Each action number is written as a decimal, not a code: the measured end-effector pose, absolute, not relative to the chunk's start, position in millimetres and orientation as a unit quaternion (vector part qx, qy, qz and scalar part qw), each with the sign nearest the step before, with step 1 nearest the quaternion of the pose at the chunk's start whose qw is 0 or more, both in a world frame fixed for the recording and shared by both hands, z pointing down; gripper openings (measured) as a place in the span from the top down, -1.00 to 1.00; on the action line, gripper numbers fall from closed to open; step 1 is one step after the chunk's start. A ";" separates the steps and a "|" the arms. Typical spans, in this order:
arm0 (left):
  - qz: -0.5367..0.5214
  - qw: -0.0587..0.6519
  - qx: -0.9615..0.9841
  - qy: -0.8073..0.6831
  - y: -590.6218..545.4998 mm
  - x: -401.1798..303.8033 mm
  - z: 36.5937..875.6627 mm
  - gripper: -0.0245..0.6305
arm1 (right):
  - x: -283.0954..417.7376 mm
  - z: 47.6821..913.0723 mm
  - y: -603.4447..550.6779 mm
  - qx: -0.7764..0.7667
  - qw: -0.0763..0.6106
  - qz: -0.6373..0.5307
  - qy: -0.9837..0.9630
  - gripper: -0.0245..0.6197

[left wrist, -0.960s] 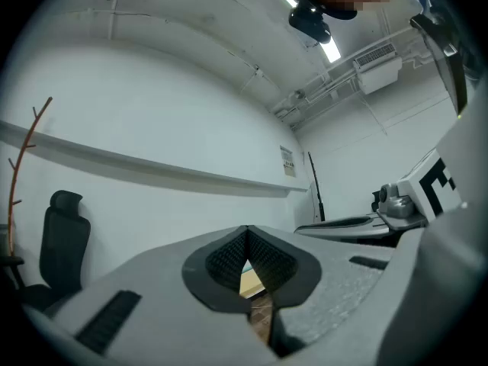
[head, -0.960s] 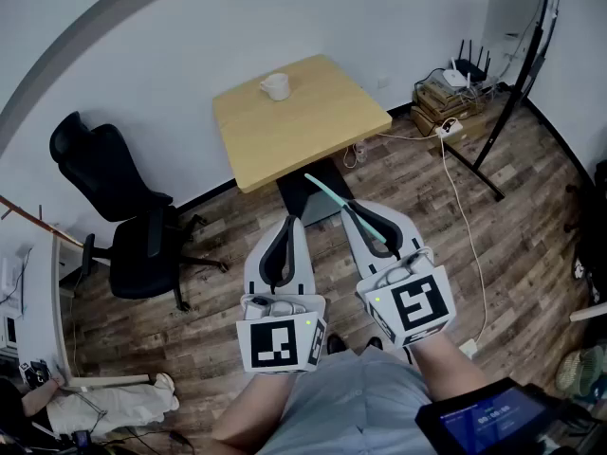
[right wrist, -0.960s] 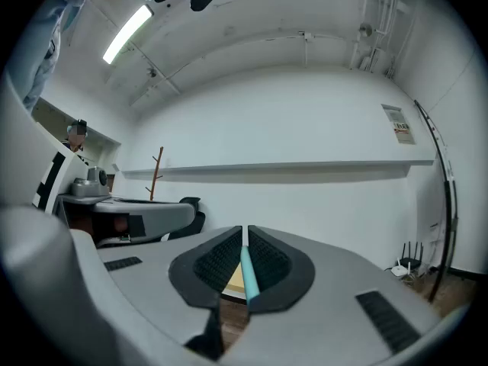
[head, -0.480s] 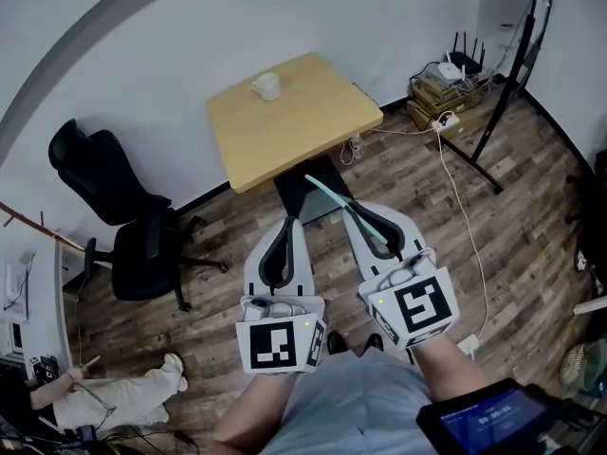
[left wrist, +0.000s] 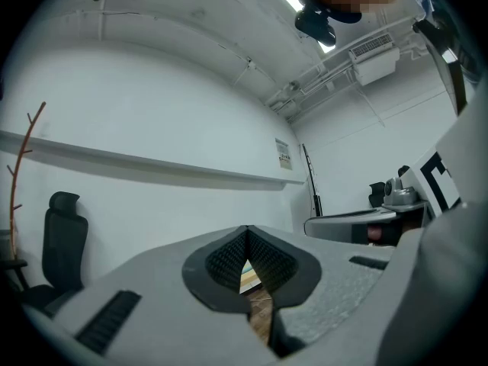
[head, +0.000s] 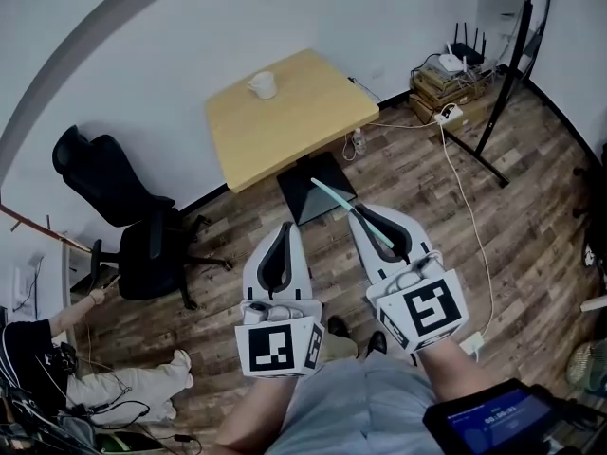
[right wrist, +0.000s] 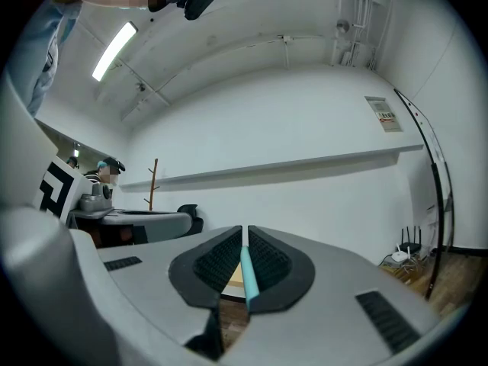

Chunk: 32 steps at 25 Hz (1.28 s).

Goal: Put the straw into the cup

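We hold both tools low in front of us, over the wooden floor, pointing toward a square wooden bench that stands against the white wall.

The right hand-held gripper has its jaws pressed together on a pale turquoise straw. In the head view the straw lies lengthwise between the dark pads and its free end sticks out past the jaw tips, angled up and to the left toward the bench. The right gripper view shows the same thing: the right hand-held gripper is clamped on the straw, which runs as a thin strip along the seam between the two pads.

The left hand-held gripper sits just beside the right one and carries nothing. In its own view the left hand-held gripper has its jaw tips meeting, and only a sliver of floor shows through the small gap behind them.

The white cup stands upright near the far left corner of the bench, well apart from the straw and from both tools. A black office chair stands on the floor to the left of the bench.
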<state>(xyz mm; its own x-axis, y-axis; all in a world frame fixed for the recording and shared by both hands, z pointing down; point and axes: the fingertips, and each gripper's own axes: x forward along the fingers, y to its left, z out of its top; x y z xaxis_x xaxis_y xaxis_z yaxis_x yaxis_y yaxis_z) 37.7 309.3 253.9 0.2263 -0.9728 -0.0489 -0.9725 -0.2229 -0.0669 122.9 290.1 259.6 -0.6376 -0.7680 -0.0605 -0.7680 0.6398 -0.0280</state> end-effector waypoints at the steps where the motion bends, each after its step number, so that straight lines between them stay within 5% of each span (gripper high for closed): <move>1: -0.005 0.040 -0.783 0.621 307.4 39.6 255.8 0.93 | 124.9 260.9 287.9 -0.425 0.034 -0.003 0.904 0.85; 32: 0.041 0.047 -0.796 0.601 50.8 -71.6 246.0 0.93 | 4.0 245.0 39.7 -0.432 0.030 0.032 0.901 0.85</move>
<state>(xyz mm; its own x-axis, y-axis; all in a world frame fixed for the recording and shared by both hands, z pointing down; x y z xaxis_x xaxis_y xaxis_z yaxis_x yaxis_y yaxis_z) -71.6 50.8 246.0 0.2732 -0.9543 -0.1214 -0.9619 -0.2721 -0.0260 4.0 39.7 245.0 -0.6242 -0.7770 -0.0816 -0.7808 0.6240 0.0310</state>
